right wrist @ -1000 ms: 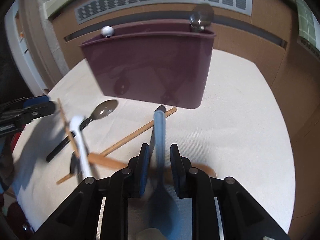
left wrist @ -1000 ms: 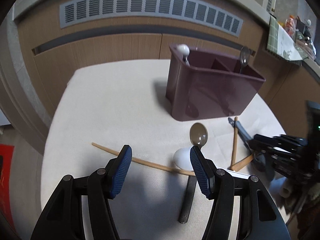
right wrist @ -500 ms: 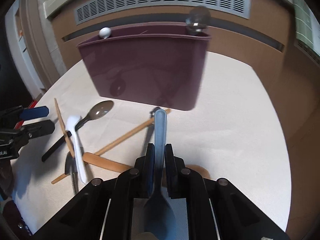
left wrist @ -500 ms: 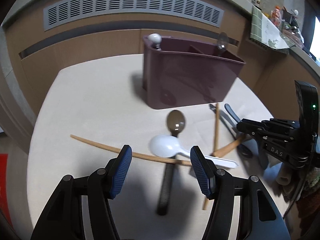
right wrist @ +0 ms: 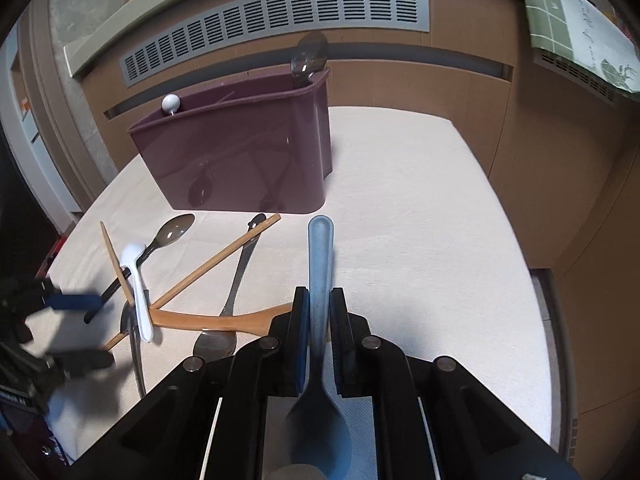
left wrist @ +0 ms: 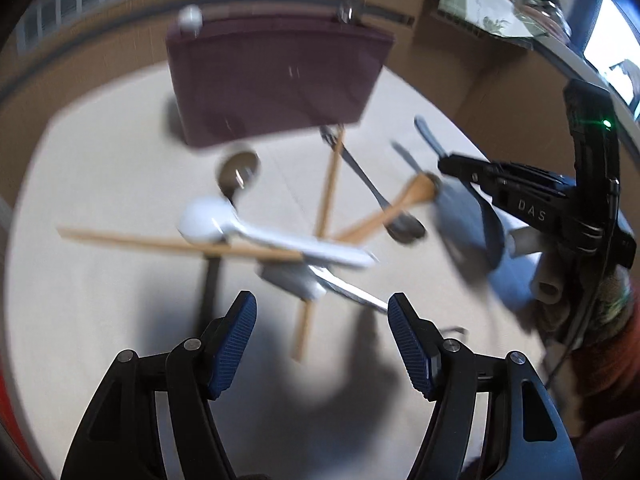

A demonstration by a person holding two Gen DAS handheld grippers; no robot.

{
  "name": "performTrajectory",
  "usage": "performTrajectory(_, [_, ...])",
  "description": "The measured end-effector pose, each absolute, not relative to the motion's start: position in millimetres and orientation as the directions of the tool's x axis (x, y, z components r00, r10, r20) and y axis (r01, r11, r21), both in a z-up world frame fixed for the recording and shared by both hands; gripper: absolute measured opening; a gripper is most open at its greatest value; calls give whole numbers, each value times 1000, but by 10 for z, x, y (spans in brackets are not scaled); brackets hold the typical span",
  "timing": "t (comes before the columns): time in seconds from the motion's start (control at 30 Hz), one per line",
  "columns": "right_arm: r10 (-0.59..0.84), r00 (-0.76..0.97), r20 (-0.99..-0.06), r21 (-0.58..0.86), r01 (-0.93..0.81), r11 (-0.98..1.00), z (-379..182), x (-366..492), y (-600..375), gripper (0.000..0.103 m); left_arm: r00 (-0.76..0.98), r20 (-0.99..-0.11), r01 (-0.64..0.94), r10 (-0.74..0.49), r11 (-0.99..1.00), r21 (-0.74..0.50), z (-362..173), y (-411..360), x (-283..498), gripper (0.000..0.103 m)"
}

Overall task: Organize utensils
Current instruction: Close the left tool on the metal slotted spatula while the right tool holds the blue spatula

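My right gripper [right wrist: 319, 300] is shut on a blue plastic spoon [right wrist: 320, 256], lifted above the table, handle pointing toward the maroon utensil caddy [right wrist: 248, 160]. The caddy holds a white-knobbed utensil [right wrist: 171, 102] and a dark spoon [right wrist: 308, 58]. My left gripper [left wrist: 320, 316] is open and empty above a loose pile: a white spoon [left wrist: 248, 232], chopsticks [left wrist: 326, 184], a wooden spoon [left wrist: 396, 204], a metal spoon [left wrist: 376, 200] and a dark-handled spoon [left wrist: 236, 176]. The right gripper [left wrist: 452, 164] with the blue spoon [left wrist: 468, 216] shows in the blurred left wrist view.
The cream table top [right wrist: 420, 208] has its right edge near wooden cabinets [right wrist: 560, 160]. A vented wooden wall [right wrist: 280, 16] stands behind the caddy. The pile also shows in the right wrist view [right wrist: 180, 280], with my left gripper [right wrist: 76, 328] beside it.
My right gripper has lifted the blue spoon and pulled back from the caddy. My left gripper has swung right and closer to the pile, still open.
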State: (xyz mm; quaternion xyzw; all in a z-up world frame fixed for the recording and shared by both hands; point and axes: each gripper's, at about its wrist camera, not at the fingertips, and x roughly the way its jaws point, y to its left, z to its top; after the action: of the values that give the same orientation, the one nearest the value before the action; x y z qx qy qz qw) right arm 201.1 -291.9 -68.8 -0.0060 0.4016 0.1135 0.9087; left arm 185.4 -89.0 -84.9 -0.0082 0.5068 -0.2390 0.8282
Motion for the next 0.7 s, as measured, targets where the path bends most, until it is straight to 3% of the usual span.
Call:
performTrajectory(0.1, [204, 664, -720, 73, -219, 973, -648, 1957, -2919, 9, 346, -857, 326, -382, 905, -272, -891, -972, 1874, 68])
performTrajectory(0.2, [202, 674, -710, 74, -214, 974, -624, 1945, -2931, 9, 432, -857, 277, -280, 946, -169, -844, -1138, 1902, 68])
performTrajectory(0.27, [196, 682, -705, 75, -203, 976, -605, 1931, -2957, 9, 511, -842, 275, -174, 961, -32, -839, -1316, 1872, 68])
performTrajectory(0.43, [186, 699, -691, 73, -189, 979, -540, 1889, -3002, 9, 554, -824, 396, -121, 909, 133, -923, -1496, 1619, 68])
performTrajectory(0.7, [221, 689, -690, 95, -216, 972, -556, 1895, -2903, 9, 549, -820, 366, -163, 929, 60, -942, -734, 1510, 68])
